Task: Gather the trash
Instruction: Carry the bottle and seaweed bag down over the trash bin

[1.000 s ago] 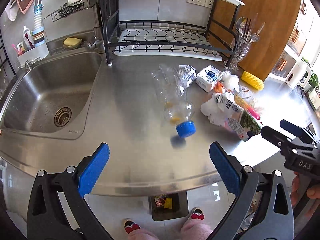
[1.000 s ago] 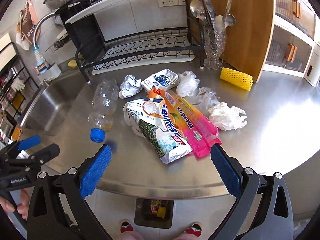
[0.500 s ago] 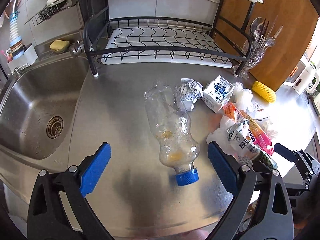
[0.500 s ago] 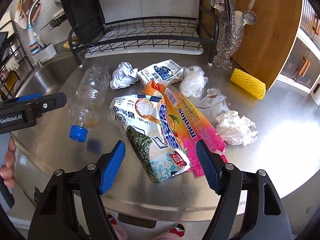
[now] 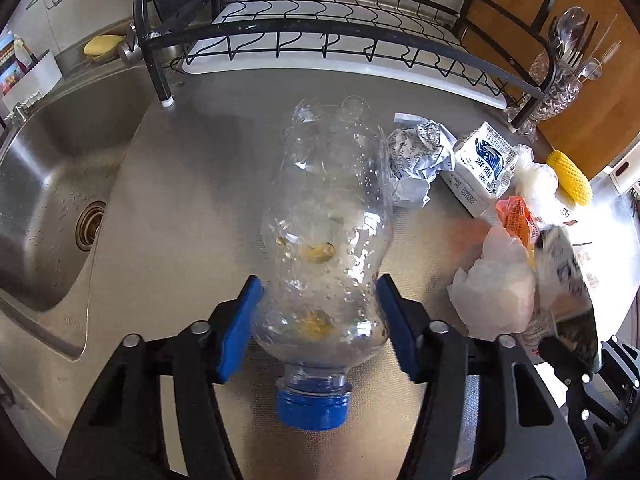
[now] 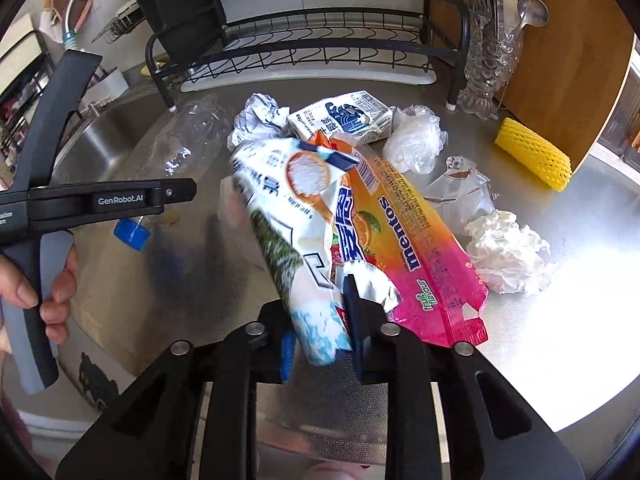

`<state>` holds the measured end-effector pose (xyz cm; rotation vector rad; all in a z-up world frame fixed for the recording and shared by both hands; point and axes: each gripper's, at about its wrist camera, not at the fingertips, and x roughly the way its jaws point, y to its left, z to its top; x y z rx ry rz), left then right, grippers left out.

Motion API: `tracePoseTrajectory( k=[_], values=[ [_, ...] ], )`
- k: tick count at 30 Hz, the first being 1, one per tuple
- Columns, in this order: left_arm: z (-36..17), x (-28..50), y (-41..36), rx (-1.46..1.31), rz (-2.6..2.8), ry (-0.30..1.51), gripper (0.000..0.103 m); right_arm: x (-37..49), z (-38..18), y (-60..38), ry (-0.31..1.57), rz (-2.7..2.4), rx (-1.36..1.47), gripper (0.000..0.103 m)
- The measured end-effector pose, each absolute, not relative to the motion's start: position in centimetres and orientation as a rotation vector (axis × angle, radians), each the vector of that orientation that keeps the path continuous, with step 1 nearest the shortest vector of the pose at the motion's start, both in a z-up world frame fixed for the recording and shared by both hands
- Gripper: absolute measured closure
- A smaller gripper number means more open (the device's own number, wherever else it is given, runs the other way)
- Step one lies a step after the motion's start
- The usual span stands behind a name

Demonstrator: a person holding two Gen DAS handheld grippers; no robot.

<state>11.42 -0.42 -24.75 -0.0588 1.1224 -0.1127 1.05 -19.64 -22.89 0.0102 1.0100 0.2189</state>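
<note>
Plastic bottle (image 5: 324, 240) lies flat on the steel table (image 5: 192, 220), long axis roughly 12–6 in the left wrist view; blue cap (image 5: 311, 407) points at 6, toward the camera, base at 12 toward the dish rack (image 5: 320, 36). Yellowish residue inside, no label visible.

Left tool (image 5: 320, 324) jaws have just been closing; both blue pads press the bottle's lower body near the shoulder, so it grasps the bottle. Tool pitched steeply down.

Right tool (image 6: 318, 336) jaws have just been closing too; now clenched on the near end of the white snack bag (image 6: 288, 232), which runs from 6 up toward 11 in the right wrist view. Bag print is Chinese, not legible.

Just right of it, the pink-orange bag (image 6: 412, 248) reads "mentos" and "fruit flavour". Milk carton (image 6: 344, 116) at 12 carries Chinese print. The left tool's side reads "GenRobot.AI"; a hand (image 6: 36, 284) wraps its grey handle at 9.
</note>
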Motion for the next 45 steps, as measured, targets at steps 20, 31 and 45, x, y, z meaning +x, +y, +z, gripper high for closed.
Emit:
tracePoseTrajectory(
  k=[20,31,45],
  values=[
    [-19.6,7.3,1.2,-0.043,-0.082,0.994,0.047,-0.3,-18.1,-18.7,0.835,0.252,0.004,0.098],
    [-16.6,1.5,1.8,-0.034,-0.088,0.937,0.047,-4.9,-15.8,-17.4,0.783,0.281,-0.008,0.098],
    [-14.9,-8.7,2.2,0.006,-0.1,0.922,0.047,-13.0,-15.1,-16.7,0.803,0.341,0.009,0.098]
  ],
)
